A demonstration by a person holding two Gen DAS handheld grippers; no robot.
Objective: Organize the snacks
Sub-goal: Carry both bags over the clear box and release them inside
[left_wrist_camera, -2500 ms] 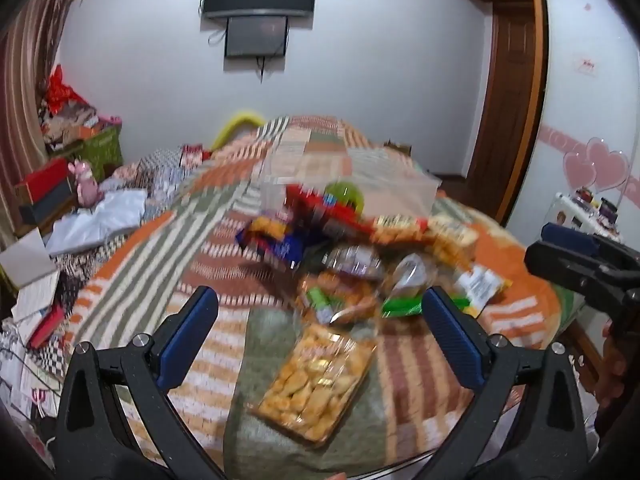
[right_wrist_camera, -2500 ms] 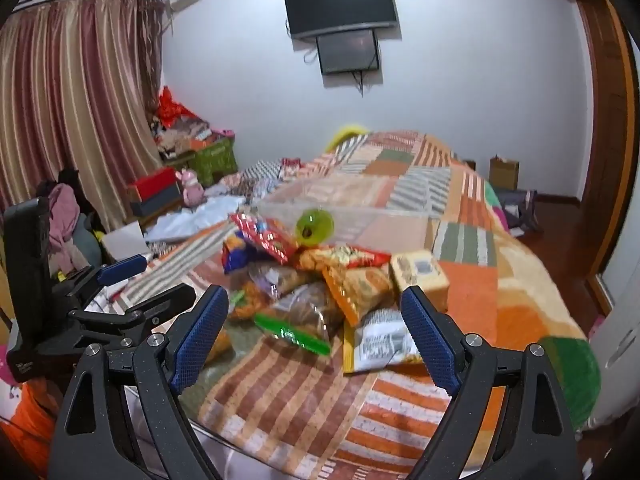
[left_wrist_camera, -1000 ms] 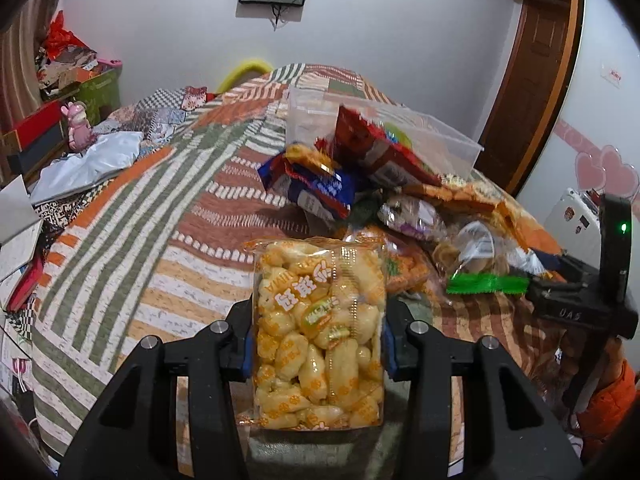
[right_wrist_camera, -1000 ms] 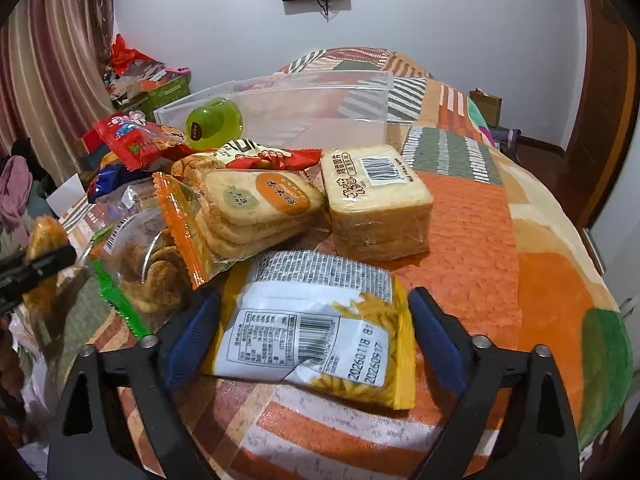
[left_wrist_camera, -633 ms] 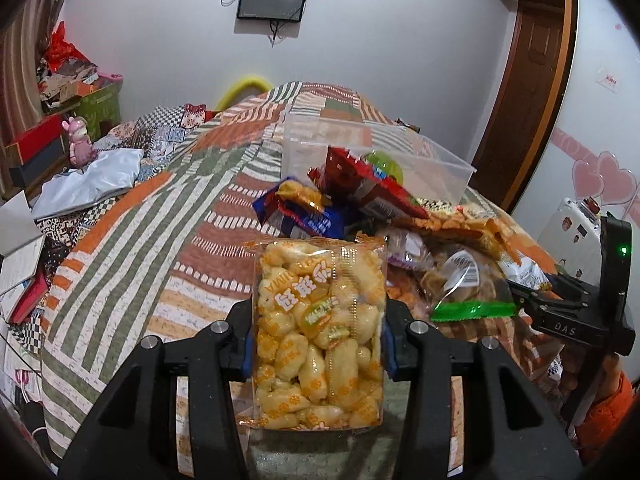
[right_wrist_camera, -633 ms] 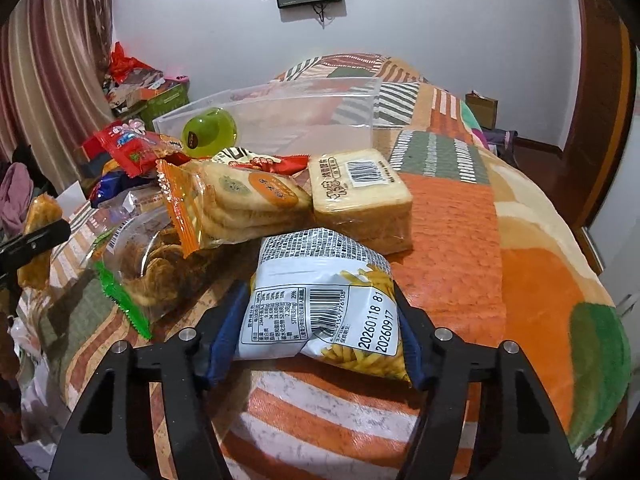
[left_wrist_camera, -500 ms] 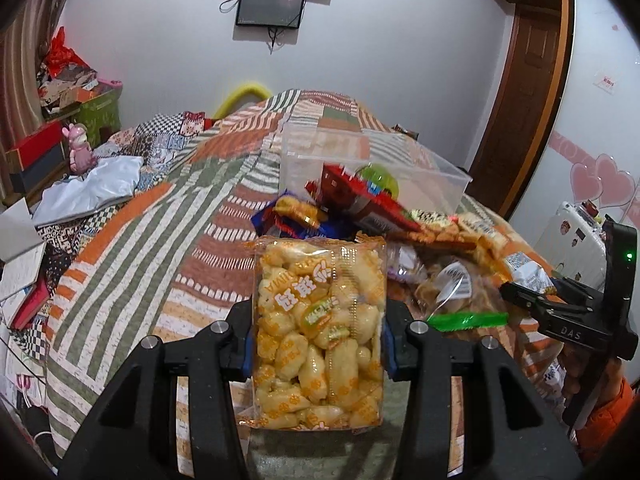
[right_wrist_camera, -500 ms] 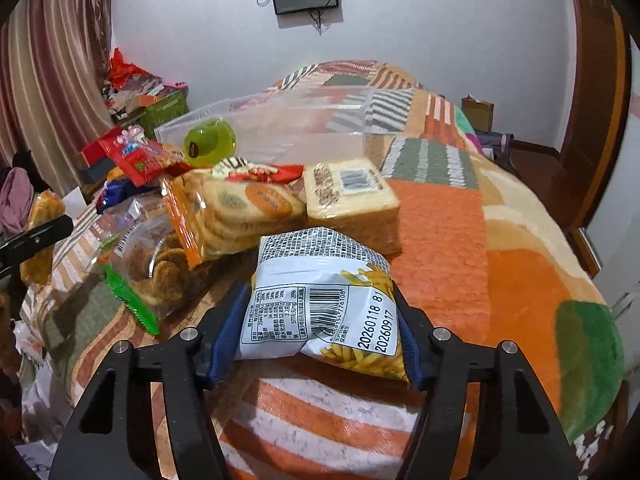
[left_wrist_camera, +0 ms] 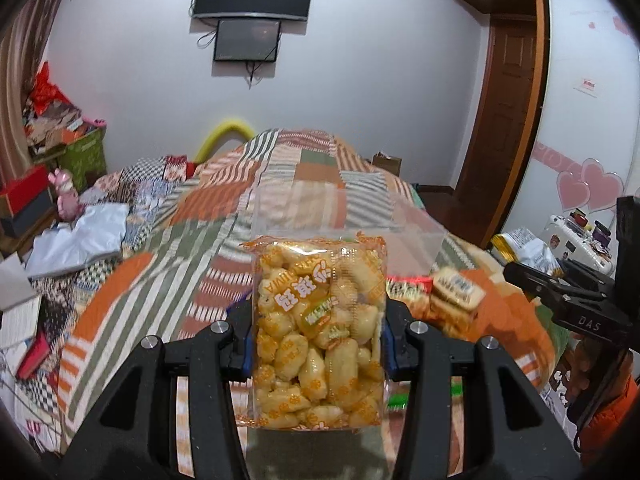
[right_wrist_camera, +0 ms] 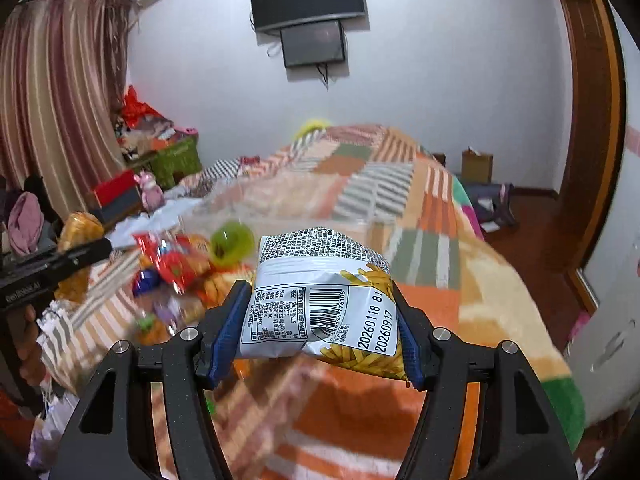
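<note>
My left gripper is shut on a clear bag of yellow puffed snacks and holds it up above the bed. My right gripper is shut on a white and yellow chips bag, also lifted. A clear plastic bin stands on the bed beyond both bags; it also shows in the right wrist view. A pile of snack packs with a green ball-shaped tub lies in front of the bin. The right gripper with its bag shows at the right of the left wrist view.
The patchwork blanket covers the bed. Boxes, a pink toy and papers clutter the floor at the left. A brown door and a white cabinet with pink hearts stand at the right.
Both grippers closed on their bags about a second ago and have since lifted them higher, toward the clear bin. The snack pile now sits lower in both views.
</note>
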